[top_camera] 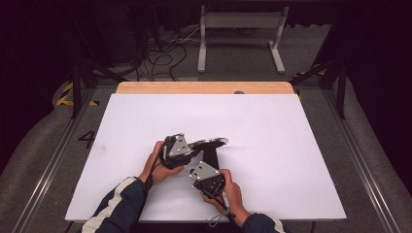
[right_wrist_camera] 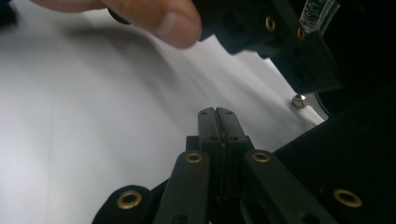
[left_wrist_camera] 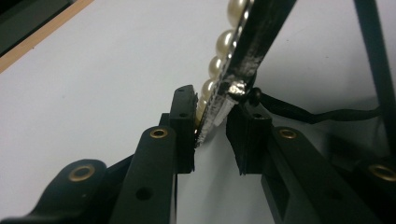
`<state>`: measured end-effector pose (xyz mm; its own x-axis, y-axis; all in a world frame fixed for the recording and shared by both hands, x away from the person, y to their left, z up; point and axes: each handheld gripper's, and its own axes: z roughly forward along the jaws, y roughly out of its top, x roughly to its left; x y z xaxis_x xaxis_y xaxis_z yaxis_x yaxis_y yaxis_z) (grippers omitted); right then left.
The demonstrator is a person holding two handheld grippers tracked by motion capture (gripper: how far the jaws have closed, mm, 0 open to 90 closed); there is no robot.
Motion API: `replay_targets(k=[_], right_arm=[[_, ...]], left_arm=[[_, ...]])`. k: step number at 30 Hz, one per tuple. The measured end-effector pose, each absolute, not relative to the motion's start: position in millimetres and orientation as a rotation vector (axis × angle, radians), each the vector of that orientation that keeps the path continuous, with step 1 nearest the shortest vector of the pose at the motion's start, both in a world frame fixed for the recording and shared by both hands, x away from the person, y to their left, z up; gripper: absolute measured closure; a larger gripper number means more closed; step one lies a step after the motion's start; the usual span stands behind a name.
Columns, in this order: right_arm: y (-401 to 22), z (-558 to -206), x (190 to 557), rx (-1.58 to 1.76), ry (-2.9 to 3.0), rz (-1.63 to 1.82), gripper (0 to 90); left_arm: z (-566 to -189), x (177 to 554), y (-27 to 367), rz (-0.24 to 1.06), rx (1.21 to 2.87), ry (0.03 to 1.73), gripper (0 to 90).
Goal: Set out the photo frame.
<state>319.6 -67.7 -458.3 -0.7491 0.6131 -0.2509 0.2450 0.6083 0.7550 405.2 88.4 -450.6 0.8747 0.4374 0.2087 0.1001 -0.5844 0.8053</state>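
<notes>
Left gripper (left_wrist_camera: 211, 122) clamped on end of pearl-edged band (left_wrist_camera: 238, 56), band rising up and away from its jaws, right gripper (right_wrist_camera: 217, 122) pressed together, black cloth (right_wrist_camera: 355, 154) just beside it, above white table (top_camera: 272, 145).

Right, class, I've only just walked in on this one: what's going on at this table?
A person is working at a white table with a two-jaw gripper in each hand. The left gripper grips the end of a flat, curved item edged with a row of pearl beads; it reaches out over the table in the high view. A dark piece of fabric hangs from it, down by the right gripper, whose jaws are shut tight together with nothing visible between them.
</notes>
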Motion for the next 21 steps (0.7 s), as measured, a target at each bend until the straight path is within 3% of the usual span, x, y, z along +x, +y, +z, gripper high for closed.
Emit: replay_targets(k=[21], right_arm=[[-89, -458, 330, 0.799, 2.314, 0.994, 90.0]], left_arm=[[-449, 398, 82, 0.592, 2.197, 0.368, 79.7]])
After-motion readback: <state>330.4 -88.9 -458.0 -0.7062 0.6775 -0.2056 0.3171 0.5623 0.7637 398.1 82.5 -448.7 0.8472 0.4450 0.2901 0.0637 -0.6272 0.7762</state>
